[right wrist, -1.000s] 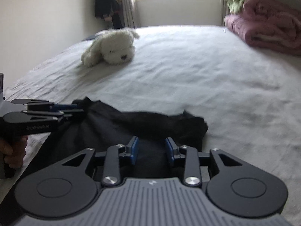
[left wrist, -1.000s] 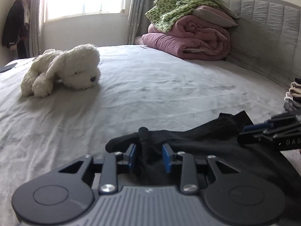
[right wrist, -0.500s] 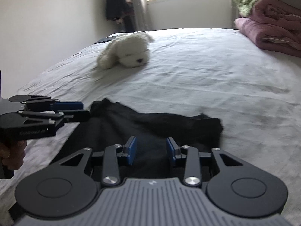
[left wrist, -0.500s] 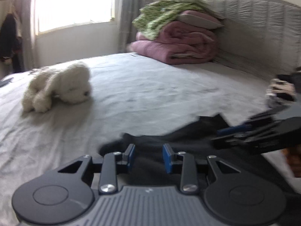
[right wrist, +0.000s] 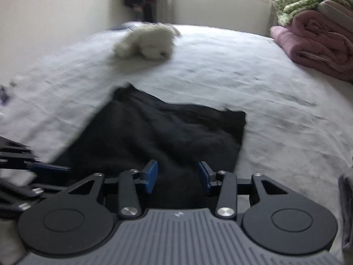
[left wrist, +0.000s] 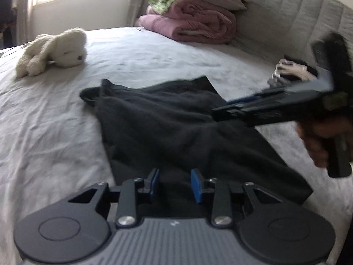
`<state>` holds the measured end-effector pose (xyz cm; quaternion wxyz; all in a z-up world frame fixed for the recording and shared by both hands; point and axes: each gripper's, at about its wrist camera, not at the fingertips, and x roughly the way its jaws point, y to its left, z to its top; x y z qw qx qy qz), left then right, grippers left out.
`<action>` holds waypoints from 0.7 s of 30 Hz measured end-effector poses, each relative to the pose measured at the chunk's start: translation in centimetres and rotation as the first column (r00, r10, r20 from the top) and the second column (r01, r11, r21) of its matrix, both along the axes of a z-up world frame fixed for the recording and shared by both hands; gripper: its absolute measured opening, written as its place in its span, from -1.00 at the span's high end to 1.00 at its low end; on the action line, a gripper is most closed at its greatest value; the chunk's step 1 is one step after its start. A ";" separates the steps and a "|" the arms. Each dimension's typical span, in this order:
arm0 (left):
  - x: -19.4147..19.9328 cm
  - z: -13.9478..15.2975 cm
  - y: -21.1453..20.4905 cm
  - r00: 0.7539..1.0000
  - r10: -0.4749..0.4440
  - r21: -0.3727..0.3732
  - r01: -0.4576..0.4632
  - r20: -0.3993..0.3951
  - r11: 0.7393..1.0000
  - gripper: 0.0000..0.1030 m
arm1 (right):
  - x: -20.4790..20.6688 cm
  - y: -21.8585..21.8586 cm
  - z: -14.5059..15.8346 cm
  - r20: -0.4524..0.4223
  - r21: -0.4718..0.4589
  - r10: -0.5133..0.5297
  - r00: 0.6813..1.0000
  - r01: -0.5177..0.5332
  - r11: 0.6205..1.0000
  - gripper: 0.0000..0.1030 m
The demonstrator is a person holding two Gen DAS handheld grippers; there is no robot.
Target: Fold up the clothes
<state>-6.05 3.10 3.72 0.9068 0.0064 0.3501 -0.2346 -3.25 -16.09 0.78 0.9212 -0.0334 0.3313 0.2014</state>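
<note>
Both grippers' fingers point(left wrist: 174, 185) point(right wrist: 176, 176) apart, empty

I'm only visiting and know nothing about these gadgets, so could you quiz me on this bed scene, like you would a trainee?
1. True or false: the black garment lies on the bed, in front of both grippers.
2. Which soft toy lies beyond the garment? A) a white plush dog B) a brown bear C) a green frog
3. Fill in: a pink folded blanket is stacked at the ______ end of the bed.

Key
1. True. The left gripper and right gripper both have gaps between their pads.
2. A, the plush dog.
3. Headboard.
</note>
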 end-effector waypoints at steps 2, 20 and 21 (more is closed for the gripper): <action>-0.7 -0.3 0.6 1.000 0.017 -0.002 -0.017 -0.010 1.000 0.37 | -1.6 0.1 0.6 -0.016 0.052 0.043 0.999 -0.043 0.998 0.14; -4.6 0.0 1.6 0.998 0.048 0.053 -0.051 0.043 0.997 0.50 | -5.8 -2.6 -1.4 -0.106 0.117 -0.012 0.994 0.024 0.993 0.14; -4.9 0.2 1.6 0.997 0.050 0.046 -0.052 0.054 0.998 0.52 | -6.3 -2.3 -1.3 -0.092 0.105 -0.008 0.996 0.018 0.994 0.14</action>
